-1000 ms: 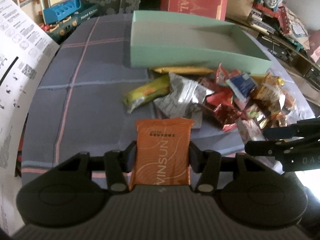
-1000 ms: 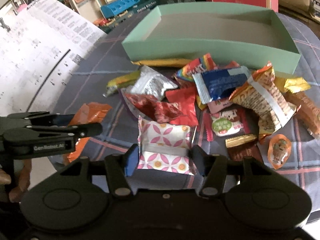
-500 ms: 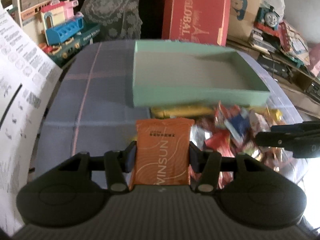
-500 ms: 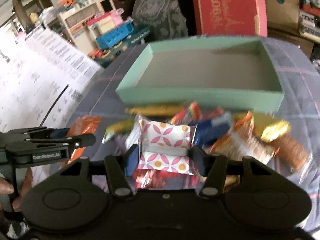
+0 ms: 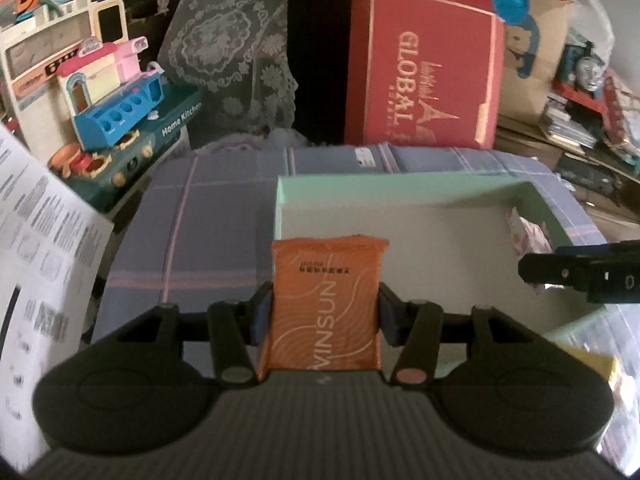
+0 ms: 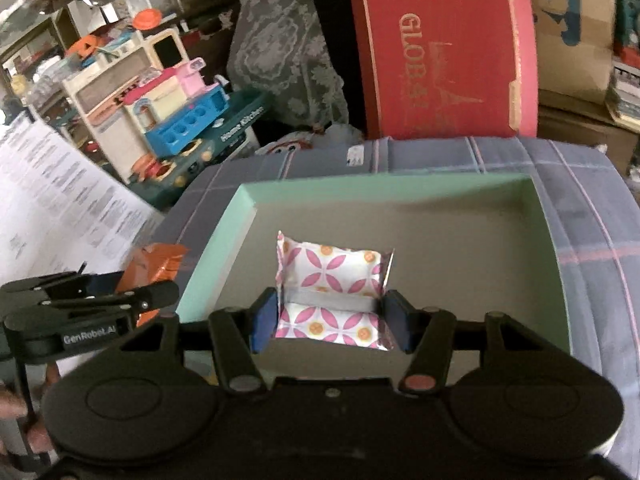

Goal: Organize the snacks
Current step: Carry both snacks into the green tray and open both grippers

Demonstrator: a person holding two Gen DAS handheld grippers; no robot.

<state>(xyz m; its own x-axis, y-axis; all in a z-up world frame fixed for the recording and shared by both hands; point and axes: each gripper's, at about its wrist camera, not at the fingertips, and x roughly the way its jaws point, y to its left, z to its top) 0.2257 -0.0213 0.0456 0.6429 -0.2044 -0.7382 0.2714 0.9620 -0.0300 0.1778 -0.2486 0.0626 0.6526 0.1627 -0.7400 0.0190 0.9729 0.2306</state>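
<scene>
Two black handheld grippers, each clamped on one snack. The left gripper (image 5: 325,314) grasps one flat orange foil sachet (image 5: 326,304) by its side edges; the sachet stands with its long axis pointing away from the camera, over the near left corner of one shallow mint-green cardboard box (image 5: 408,183). The right gripper (image 6: 331,316) grasps one white packet with pink petal print (image 6: 332,288), its long axis lying crosswise between the pads, held above the box's grey floor. The box sits on a counter covered in grey-blue plaid cloth (image 5: 208,240). One red carton (image 5: 424,64) stands behind.
</scene>
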